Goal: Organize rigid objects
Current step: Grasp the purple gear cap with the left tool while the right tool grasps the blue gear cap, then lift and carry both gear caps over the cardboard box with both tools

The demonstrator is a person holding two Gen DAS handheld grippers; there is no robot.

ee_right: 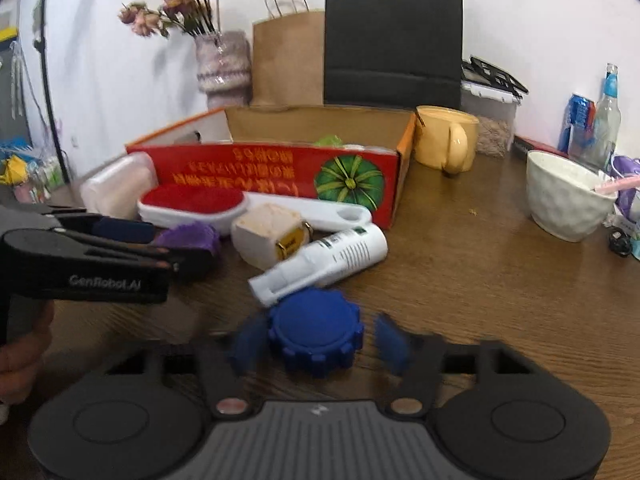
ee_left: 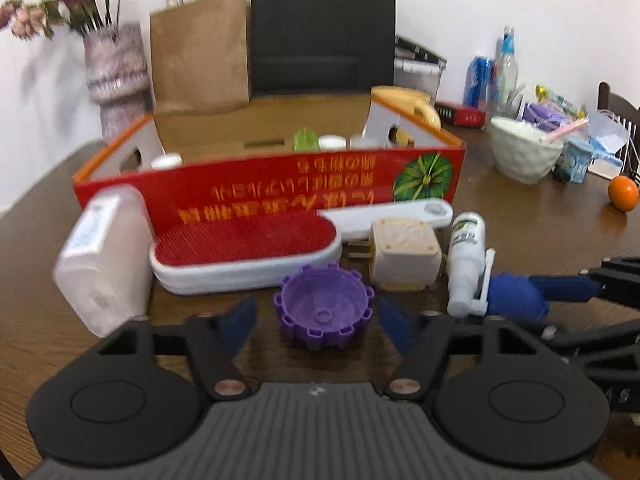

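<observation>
A purple gear-edged cap (ee_left: 324,312) lies mouth-up on the wooden table, between the blue fingers of my left gripper (ee_left: 318,318). Small gaps show on both sides, so the gripper is open. A blue gear-edged cap (ee_right: 316,332) lies top-up between the fingers of my right gripper (ee_right: 318,344), with a gap at the right finger; that gripper is open too. Just behind the caps lie a white spray bottle (ee_right: 328,256), a white plug adapter (ee_left: 404,256) and a red-and-white brush (ee_left: 248,256). Behind these stands an open red cardboard box (ee_left: 280,192) holding several small items.
A translucent plastic container (ee_left: 100,256) leans left of the brush. A white bowl (ee_right: 568,200), a yellow mug (ee_right: 446,140), an orange (ee_left: 623,193), bottles and clutter fill the right side. Paper bags (ee_right: 392,40) and a flower vase (ee_right: 224,64) stand against the wall.
</observation>
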